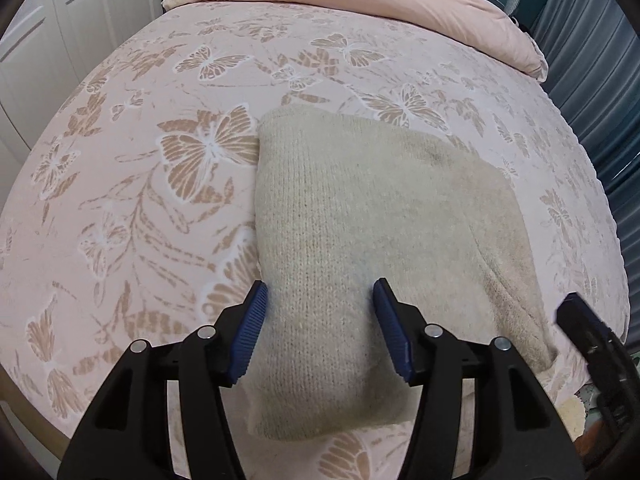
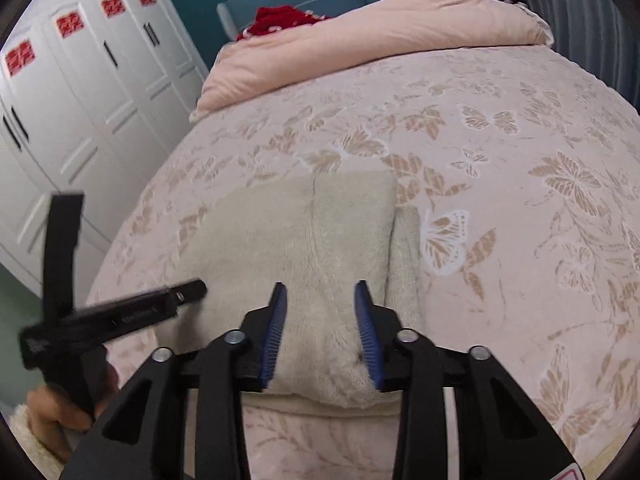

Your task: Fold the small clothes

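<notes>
Lying folded near the bed's (image 1: 120, 184) front edge, the beige sweater (image 1: 360, 220) sits under both tools. Left hand-held gripper (image 1: 320, 300): jaws apart above the knit, gripping nothing. Right hand-held gripper (image 2: 321, 300): jaws apart too, empty.

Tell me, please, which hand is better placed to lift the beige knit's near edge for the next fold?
Probably the right tongs: they straddle the beige knit squarely at its near fold, pads close in. The left tongs stand wider, at its left edge.
</notes>
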Action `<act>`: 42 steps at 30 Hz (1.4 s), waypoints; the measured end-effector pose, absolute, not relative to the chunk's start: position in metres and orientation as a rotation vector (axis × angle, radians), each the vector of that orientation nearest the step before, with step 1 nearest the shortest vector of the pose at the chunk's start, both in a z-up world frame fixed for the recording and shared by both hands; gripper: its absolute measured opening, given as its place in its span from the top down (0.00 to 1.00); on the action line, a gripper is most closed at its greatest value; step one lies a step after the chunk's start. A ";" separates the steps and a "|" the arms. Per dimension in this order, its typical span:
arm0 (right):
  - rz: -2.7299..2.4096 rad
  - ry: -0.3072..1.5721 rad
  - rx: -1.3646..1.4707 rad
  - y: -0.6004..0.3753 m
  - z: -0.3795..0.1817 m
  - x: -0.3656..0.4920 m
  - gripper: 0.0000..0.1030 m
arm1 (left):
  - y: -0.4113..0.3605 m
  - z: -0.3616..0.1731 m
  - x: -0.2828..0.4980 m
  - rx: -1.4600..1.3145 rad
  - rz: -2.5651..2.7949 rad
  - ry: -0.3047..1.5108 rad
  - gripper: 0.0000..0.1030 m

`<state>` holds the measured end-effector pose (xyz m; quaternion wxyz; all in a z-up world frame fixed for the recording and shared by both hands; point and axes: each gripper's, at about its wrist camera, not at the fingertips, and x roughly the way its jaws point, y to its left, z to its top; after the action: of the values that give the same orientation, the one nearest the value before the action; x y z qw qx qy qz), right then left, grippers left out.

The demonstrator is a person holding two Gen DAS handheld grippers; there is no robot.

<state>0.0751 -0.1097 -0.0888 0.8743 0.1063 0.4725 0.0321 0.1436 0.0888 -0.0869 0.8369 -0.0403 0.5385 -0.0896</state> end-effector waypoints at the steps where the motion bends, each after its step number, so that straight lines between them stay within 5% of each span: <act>1: 0.061 1.047 0.190 -0.107 -0.109 0.079 0.93 | 0.089 -0.086 0.142 -0.087 -0.187 1.141 0.48; 10: 0.096 1.055 0.232 -0.111 -0.096 0.074 0.94 | 0.092 -0.077 0.104 -0.045 -0.169 1.141 0.47; 15: 0.074 1.103 0.255 -0.107 -0.115 0.072 0.98 | 0.112 -0.131 0.106 -0.156 -0.044 1.231 0.27; 20: 0.046 1.017 0.244 -0.109 -0.073 0.039 0.79 | 0.100 -0.097 0.079 -0.129 -0.093 1.163 0.28; 23: -0.036 0.990 0.203 -0.115 -0.071 0.007 0.52 | 0.095 -0.080 0.051 -0.140 -0.128 1.098 0.07; 29: -0.042 0.940 0.163 -0.116 -0.077 -0.046 0.47 | 0.076 -0.077 0.003 -0.068 -0.129 1.015 0.05; 31: 0.035 0.939 0.163 -0.111 -0.073 -0.040 0.55 | 0.070 -0.082 -0.006 -0.025 -0.118 1.026 0.05; 34: 0.142 0.975 0.209 -0.107 -0.076 -0.004 0.90 | 0.070 -0.083 -0.014 -0.014 -0.115 1.038 0.05; 42: 0.073 1.123 0.341 -0.146 -0.127 0.083 1.00 | 0.082 -0.069 -0.014 -0.008 -0.086 1.014 0.05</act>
<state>0.0827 -0.1457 -0.1269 0.8321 0.1610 0.5297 0.0344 -0.0145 0.0817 -0.0694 0.8734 -0.0036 0.4852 -0.0412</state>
